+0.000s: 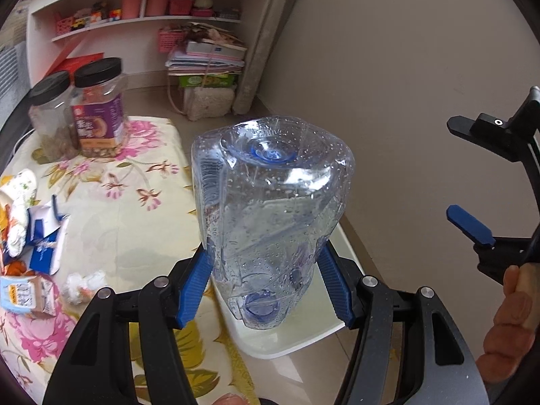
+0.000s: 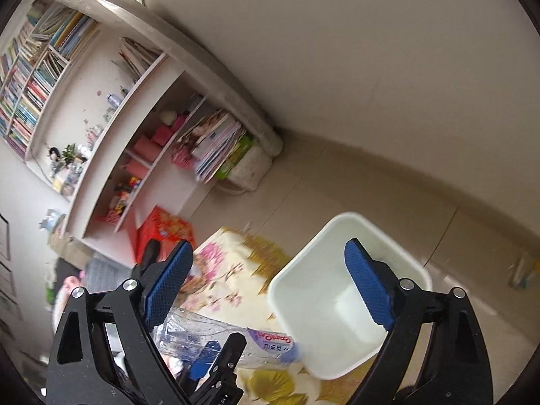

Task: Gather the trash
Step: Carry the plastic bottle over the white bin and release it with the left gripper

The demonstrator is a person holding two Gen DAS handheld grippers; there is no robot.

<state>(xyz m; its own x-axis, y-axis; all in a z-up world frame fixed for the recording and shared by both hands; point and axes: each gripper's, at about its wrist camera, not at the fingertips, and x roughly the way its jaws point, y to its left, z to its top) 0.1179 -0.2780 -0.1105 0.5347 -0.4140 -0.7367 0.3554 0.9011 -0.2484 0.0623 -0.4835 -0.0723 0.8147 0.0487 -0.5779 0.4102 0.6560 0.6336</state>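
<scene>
My left gripper point(image 1: 263, 256) is shut on a clear, crumpled plastic bottle point(image 1: 270, 195). Its blue pads press the bottle's sides, and the blue cap end points down toward me. Under the bottle stands a white bin point(image 1: 290, 341) on the floor. In the right wrist view my right gripper point(image 2: 268, 246) stands wide open with nothing between its pads. The white bin point(image 2: 337, 233) lies beyond it, and the bottle point(image 2: 236, 341) sits low at the left in the left gripper point(image 2: 216, 354). The right gripper point(image 1: 450, 167) also shows at the right edge of the left wrist view, with a hand on it.
A floral cloth point(image 1: 141, 202) covers a low table left of the bin. On it lie a crumpled tissue point(image 1: 84, 285), a small carton point(image 1: 27, 295), blue-and-white wrappers point(image 1: 44, 236) and two black-lidded jars point(image 1: 98, 108). Shelves point(image 1: 152, 17) and stacked books point(image 1: 206, 57) stand behind.
</scene>
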